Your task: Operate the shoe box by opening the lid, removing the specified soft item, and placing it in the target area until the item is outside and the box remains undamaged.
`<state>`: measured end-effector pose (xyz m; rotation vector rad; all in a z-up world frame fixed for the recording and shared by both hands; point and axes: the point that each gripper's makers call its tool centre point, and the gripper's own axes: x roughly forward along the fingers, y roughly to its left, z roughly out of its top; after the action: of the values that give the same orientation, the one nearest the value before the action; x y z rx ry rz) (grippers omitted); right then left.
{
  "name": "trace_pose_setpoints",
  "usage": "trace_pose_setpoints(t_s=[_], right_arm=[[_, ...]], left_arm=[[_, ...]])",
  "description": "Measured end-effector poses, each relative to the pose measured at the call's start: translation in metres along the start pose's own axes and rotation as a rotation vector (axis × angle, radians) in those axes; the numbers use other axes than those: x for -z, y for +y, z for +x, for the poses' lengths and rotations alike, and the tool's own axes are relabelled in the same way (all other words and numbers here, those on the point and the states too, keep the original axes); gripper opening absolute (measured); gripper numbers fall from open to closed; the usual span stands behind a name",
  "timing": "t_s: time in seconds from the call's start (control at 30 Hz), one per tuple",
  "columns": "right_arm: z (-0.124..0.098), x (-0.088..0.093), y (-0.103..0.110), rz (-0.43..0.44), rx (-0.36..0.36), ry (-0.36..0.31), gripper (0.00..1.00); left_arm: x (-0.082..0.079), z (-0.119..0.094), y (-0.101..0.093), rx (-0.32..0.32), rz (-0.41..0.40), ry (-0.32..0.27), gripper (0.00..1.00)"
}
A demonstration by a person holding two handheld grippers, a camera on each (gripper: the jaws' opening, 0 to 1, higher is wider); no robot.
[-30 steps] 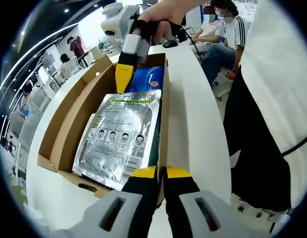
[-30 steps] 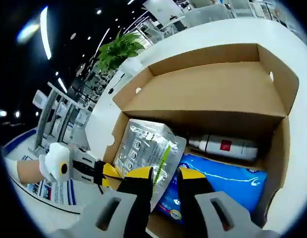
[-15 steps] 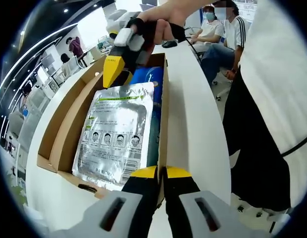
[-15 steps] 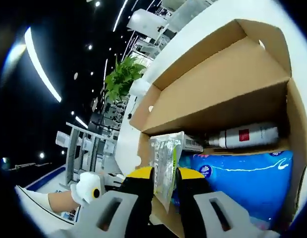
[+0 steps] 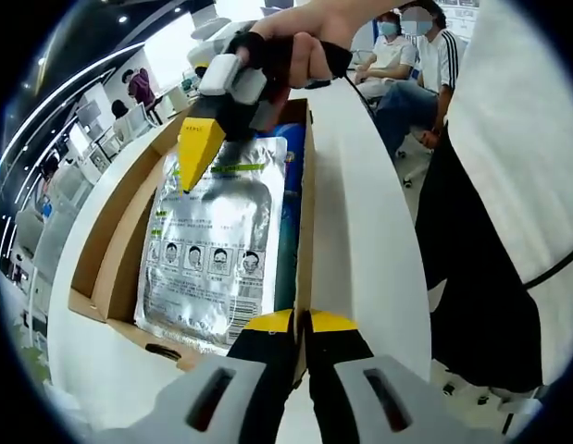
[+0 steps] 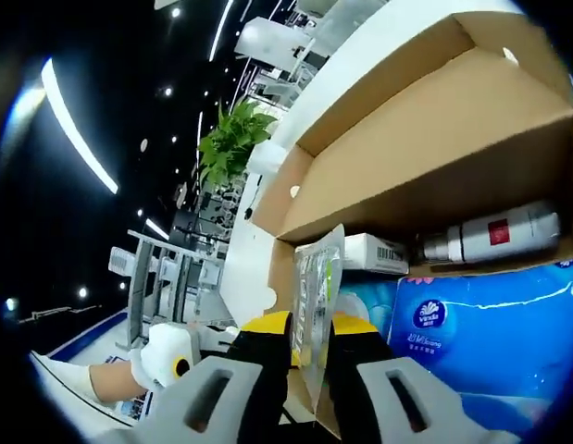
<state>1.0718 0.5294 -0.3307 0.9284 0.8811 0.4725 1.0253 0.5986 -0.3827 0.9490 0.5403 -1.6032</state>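
Left gripper view: right tool [image 5: 195, 157] grips silver pouch [image 5: 212, 250], printed with four faces, above box [image 5: 119, 250]; left tool [image 5: 301, 324] clamps box wall.

Shoe box [image 5: 110, 250]: one, lid open
Silver pouch [image 5: 212, 250]: one
Blue tissue pack [image 6: 480, 324]: one
Bottle [image 6: 494, 233]: one
White carton [image 6: 379, 252]: one
Potted plant [image 6: 235, 139]: one

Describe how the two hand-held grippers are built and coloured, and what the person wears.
Left hand-held gripper: two black jaws with yellow tips, on a grey body with two dark slots. Right hand-held gripper: the same build; seen from the left gripper view, it has a tapered yellow tip under white and black blocks. The person wears a white top and dark trousers.
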Motion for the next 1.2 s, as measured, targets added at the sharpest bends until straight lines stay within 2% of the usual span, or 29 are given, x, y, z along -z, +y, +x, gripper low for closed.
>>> trace_pose_setpoints(t_s=[0.27,0.6,0.8,0.97,1.03,1.2], right_arm=[[0.008,0.003,0.004,-0.034,0.001,0.024,0.13],[0.007,0.011,-0.003,-0.110,0.082,0.090,0.06],[0.006,0.008,0.005,-0.098,0.048,0.089,0.00],[0.005,0.008,0.014,-0.109,0.004,0.087,0.00],[0.002,0.006,0.018,-0.074,-0.017,0.079,0.00],[-0.001,0.005,0.018,-0.069,-0.024,0.068,0.00]], left_arm=[[0.001,0.000,0.000,-0.001,0.000,0.003,0.04],[0.001,0.000,0.000,-0.003,0.001,0.002,0.04],[0.001,0.000,0.000,-0.002,0.004,0.001,0.04],[0.001,0.000,0.000,0.001,0.005,0.001,0.03],[0.001,0.000,0.000,0.000,0.006,0.001,0.03],[0.001,0.000,0.000,-0.003,0.005,0.000,0.04]])
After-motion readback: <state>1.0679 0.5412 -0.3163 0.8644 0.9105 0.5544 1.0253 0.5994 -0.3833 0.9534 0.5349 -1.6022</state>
